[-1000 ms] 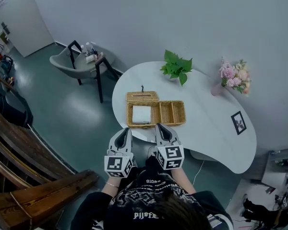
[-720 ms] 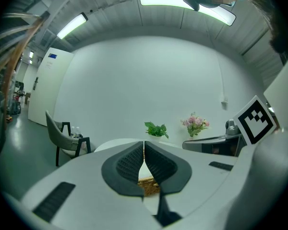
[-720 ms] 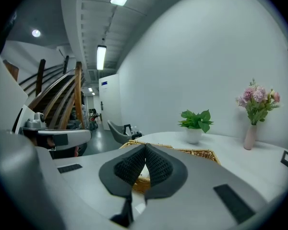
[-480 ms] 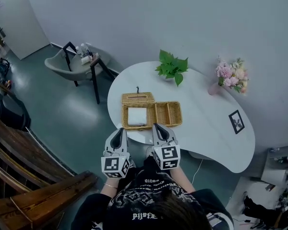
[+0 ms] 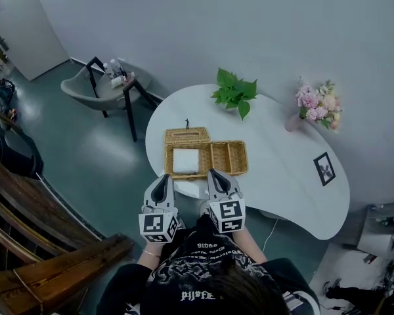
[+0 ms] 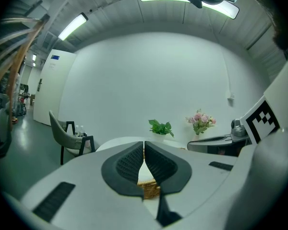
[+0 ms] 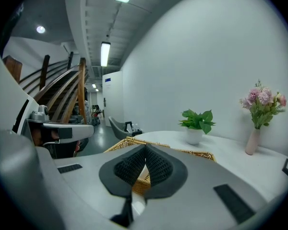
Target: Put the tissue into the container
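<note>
The tissue (image 5: 186, 161) is lying as a flat, white, square-folded stack in the left compartment of the wicker container (image 5: 230, 157), filling most of that compartment, while the right compartment is showing only its woven bottom. The container is sitting close to the near-left edge of the white tabletop (image 5: 276, 149), with only a narrow strip of bare surface between its front wall and that rim. A wicker lid (image 5: 186, 135) with a small dark knob is lying just behind the left compartment, touching or nearly touching its back wall. We are holding the left gripper (image 5: 163, 176) at the tabletop's near edge and the right gripper (image 5: 214, 172) just short of the container's front wall, both with jaws pressed together and nothing between them. To the right of the container the tabletop is lying open as far as the picture frame (image 5: 324, 168). The plant (image 5: 235, 92) and the flowers (image 5: 317, 102) are standing along the far edge, well apart from the container. A chair (image 5: 95, 87) is standing on the floor (image 5: 85, 149) off to the left, apart from the tabletop.
</note>
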Available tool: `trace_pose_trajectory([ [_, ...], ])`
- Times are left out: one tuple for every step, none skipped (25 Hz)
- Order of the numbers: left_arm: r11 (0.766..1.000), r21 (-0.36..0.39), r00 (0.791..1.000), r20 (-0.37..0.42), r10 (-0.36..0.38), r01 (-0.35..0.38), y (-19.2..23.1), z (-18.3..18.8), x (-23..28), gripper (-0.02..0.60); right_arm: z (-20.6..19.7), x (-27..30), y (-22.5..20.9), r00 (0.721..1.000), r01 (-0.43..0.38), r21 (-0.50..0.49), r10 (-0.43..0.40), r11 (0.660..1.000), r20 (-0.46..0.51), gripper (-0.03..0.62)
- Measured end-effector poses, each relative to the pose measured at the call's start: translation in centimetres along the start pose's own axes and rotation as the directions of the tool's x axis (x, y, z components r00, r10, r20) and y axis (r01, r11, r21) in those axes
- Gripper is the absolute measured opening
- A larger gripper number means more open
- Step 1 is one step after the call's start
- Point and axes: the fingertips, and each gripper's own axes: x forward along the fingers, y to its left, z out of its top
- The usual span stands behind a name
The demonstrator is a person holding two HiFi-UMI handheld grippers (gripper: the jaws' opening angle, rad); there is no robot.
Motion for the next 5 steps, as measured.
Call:
trace_pose_trajectory([
  [1.000, 0.001, 1.000, 0.000, -0.001, 0.001, -0.11, 0.06, 0.11, 0.026, -0.03, 0.03, -0.14, 1.000, 0.000, -0.002, 0.000, 1.000, -0.002, 0.023],
  [1.000, 0.002, 1.000, 0.000, -0.003, 0.003, -0.22, 0.11, 0.21, 0.026, -0.08, 0.07, -0.28, 1.000, -0.001, -0.003, 0.001, 1.000, -0.005, 0.023],
  [1.000, 0.002, 1.000, 0.000, -0.003, 0.003, -0.32, 0.12, 0.30, 0.026, -0.16, 0.10, -0.43, 1.000, -0.001, -0.004, 0.001, 1.000, -0.007, 0.023],
  [1.000, 0.003, 1.000, -0.001, -0.004, 0.004, -0.42, 0.13, 0.38, 0.026, -0.24, 0.14, -0.57, 1.000, -0.002, -0.005, 0.002, 1.000, -0.009, 0.023],
  [1.000, 0.004, 1.000, -0.003, -0.004, 0.004, -0.52, 0.13, 0.47, 0.026, -0.32, 0.18, -0.71, 1.000, -0.003, -0.006, 0.003, 1.000, -0.010, 0.023],
])
